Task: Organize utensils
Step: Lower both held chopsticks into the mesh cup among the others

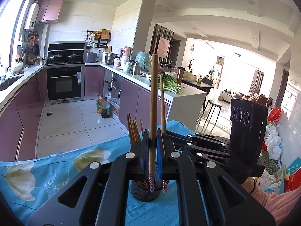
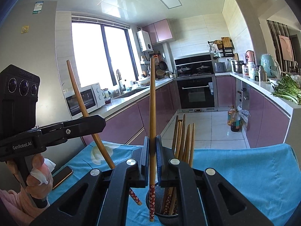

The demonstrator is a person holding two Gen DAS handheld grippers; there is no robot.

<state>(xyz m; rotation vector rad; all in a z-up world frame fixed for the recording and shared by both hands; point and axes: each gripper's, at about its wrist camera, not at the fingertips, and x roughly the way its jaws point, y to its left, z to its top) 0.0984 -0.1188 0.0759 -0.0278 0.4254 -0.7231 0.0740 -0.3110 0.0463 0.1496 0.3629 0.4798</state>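
Note:
My left gripper (image 1: pixel 152 143) is shut on a wooden chopstick (image 1: pixel 153 101) held upright, its red patterned end over a black mesh utensil cup (image 1: pixel 144 191). My right gripper (image 2: pixel 152 146) is shut on another chopstick (image 2: pixel 152 113), upright beside the same cup (image 2: pixel 165 207). Several chopsticks (image 1: pixel 134 130) stand in the cup, also seen in the right wrist view (image 2: pixel 183 141). The right gripper shows in the left wrist view (image 1: pixel 207 146), its chopstick (image 1: pixel 163 103) behind mine. The left gripper (image 2: pixel 56 130) and its slanted chopstick (image 2: pixel 82 109) show in the right wrist view.
The cup stands on a table with a blue flowered cloth (image 1: pixel 47 173). A phone (image 2: pixel 62 176) lies on the cloth's left edge. Beyond are tiled floor, purple kitchen cabinets (image 2: pixel 267 116), oil bottles (image 1: pixel 105 108) and a counter with greens (image 1: pixel 171 84).

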